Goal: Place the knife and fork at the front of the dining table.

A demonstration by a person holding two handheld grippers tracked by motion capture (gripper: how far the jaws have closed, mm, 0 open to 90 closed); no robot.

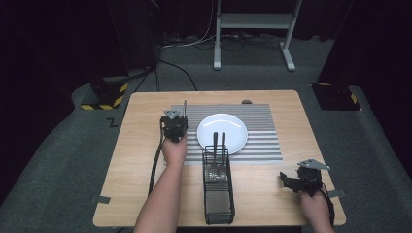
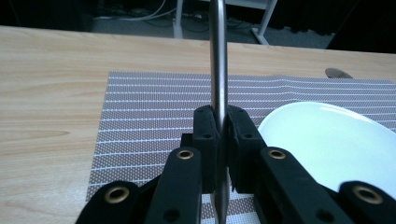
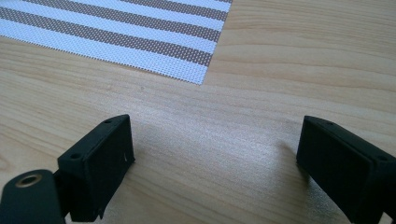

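The left gripper (image 2: 219, 128) has its black fingers (image 2: 206, 135) clenched on a thin shiny metal utensil handle (image 2: 218, 60). The handle sticks up past the fingers, over the striped grey mat (image 1: 262, 133) and just beside the round white plate (image 1: 222, 132). The right gripper (image 3: 215, 163) rests low over the bare wooden counter (image 3: 289, 56), its fingers spread wide with nothing between them. A black wire basket (image 1: 218, 201) with more utensils stands near the plate.
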